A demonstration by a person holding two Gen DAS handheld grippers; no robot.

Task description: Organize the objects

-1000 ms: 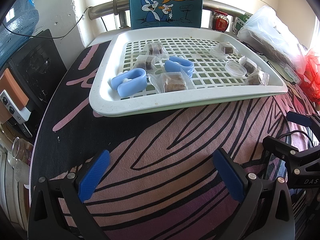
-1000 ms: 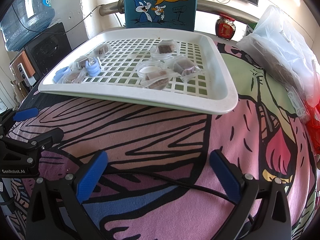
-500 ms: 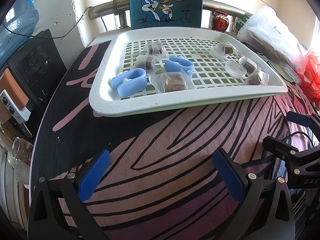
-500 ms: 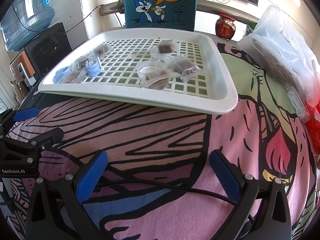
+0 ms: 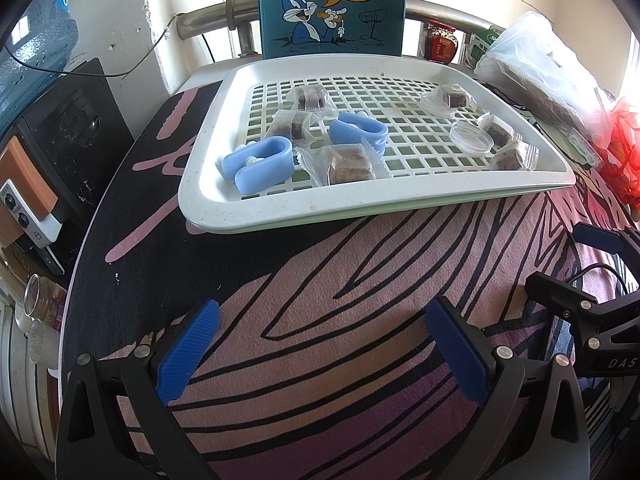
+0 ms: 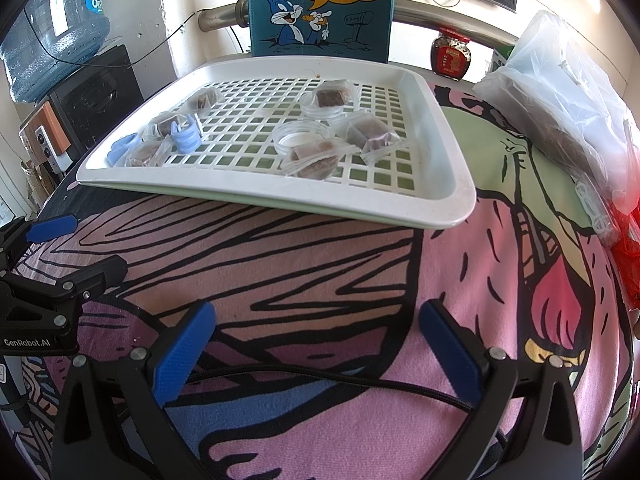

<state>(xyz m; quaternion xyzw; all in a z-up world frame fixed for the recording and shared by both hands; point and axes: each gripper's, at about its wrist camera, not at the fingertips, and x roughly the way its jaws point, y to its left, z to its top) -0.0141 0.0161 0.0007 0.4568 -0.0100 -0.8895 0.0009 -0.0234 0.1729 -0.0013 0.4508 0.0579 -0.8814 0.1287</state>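
White plastic slotted tray (image 5: pixel 280 210) sits on the counter, which is covered with a pink cartoon-print cloth (image 5: pixel 320 300). On its grid: two light blue plastic clips (image 5: pixel 260 164), one near the front left corner, the other (image 5: pixel 359 133) mid-tray; several clear-wrapped brown snack cubes (image 5: pixel 349 162) scattered both sides; two round clear plastic lids (image 5: pixel 471 138), the farther one (image 6: pixel 322 105) with a wrapped cube on it. In right wrist view one clear lid (image 6: pixel 301 136) touches a wrapped brown piece (image 6: pixel 314 157) in front of it, another wrapped cube (image 6: pixel 368 133) just beside

Left gripper (image 5: pixel 320 350) hovers low over the cloth, near the tray's front edge, jaws wide apart, nothing between the blue pads (image 5: pixel 188 350). Right gripper (image 6: pixel 316 346) same: jaws apart, empty, a black cable (image 6: pixel 340 378) running across the cloth between them. Each gripper shows at the edge of the other's view

Behind tray: teal cartoon rabbit board reading "What's Up Doc?" (image 5: pixel 332 8) standing upright, red-labelled glass jar (image 6: pixel 450 54), metal rail (image 5: pixel 216 16). Right of tray a clear plastic bag (image 6: pixel 560 92) of stuff. Left: blue water jug (image 6: pixel 56 28) on a black dispenser (image 5: pixel 68 128)
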